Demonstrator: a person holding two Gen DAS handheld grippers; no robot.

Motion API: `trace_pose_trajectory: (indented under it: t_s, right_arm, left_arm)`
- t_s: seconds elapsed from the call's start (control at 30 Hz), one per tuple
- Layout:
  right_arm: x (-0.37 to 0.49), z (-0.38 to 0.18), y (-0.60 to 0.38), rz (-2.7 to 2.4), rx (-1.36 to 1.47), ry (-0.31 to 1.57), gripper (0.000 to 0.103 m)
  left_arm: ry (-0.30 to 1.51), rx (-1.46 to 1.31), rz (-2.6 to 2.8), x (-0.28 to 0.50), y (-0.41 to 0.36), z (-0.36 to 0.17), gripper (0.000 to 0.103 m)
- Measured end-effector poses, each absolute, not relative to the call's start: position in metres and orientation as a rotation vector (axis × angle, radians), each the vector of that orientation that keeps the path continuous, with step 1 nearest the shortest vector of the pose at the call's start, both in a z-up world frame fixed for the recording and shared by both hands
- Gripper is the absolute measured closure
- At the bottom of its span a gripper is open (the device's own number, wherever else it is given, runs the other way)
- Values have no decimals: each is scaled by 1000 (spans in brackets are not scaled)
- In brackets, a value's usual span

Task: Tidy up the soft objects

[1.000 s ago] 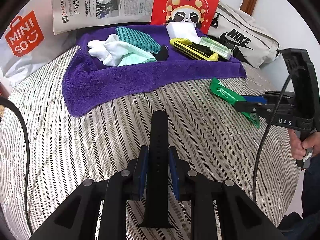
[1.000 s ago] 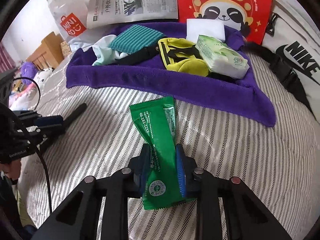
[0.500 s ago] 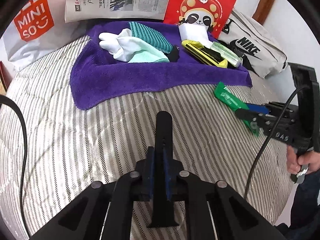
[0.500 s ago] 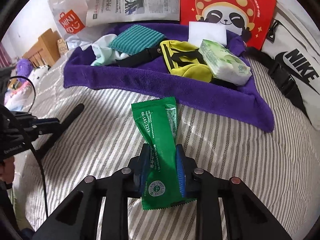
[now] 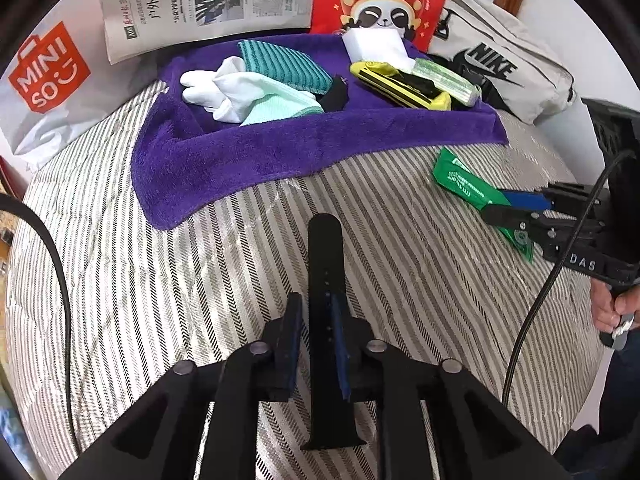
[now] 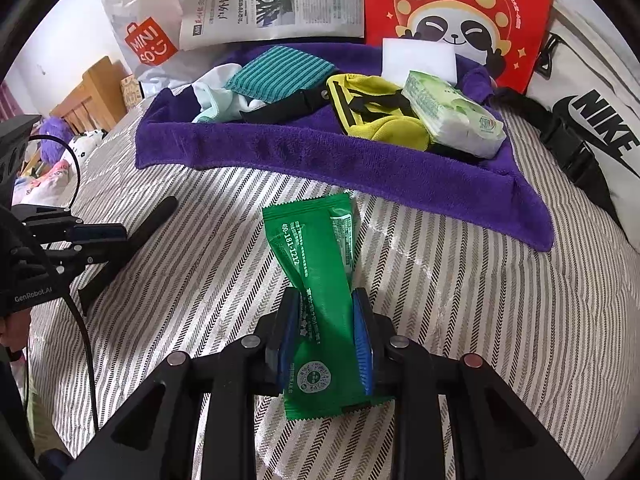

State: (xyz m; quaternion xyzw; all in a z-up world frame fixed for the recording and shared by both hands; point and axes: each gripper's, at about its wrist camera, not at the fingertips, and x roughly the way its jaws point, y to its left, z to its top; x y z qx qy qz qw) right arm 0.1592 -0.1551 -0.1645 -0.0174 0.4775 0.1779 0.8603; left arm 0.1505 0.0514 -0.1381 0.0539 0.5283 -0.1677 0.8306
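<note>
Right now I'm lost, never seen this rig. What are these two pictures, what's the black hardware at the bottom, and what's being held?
There is no robot here. A person holds a two-finger claw in each hand, and each claw carries a wide-angle camera that looks along its fingers. One picture is from the left claw, the other from the right claw, and each view catches the other claw at its edge.

The surface is a striped bed. A purple towel at the back carries cloths, a yellow pouch and a tissue pack.

The right claw is shut on a green packet. The left claw's jaws are opening, with a black strap between them.
</note>
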Motion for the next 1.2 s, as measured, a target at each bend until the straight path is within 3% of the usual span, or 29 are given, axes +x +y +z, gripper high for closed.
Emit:
trace_pose_trajectory:
  t_s: [0.07, 0.1, 0.27, 0.3, 0.37, 0.43, 1.2]
  right_arm:
    - [159, -164, -156, 377, -35, 1000, 76]
    - [159, -164, -156, 377, -33, 999, 76]
    - [159, -165, -158, 386, -22, 995, 75]
    - [159, -165, -158, 390, -22, 994, 75]
    - [158, -165, -159, 391, -19, 993, 75]
    - [156, -165, -159, 392, -17, 989, 75]
    - [152, -145, -164, 358, -21, 966, 75]
  left_arm:
    - [1129, 106, -407, 149, 48, -138, 54]
    - [1131, 104, -431, 148, 45, -139, 50]
    - [1103, 257, -383, 141, 23, -141, 54]
    - [1110, 239, -383, 142, 25, -141, 57]
    - [1113, 221, -358, 144, 32, -139, 79]
    - [1125, 176, -339, 147, 43, -139, 83]
    - [1109, 160, -290, 145, 36, -138, 83]
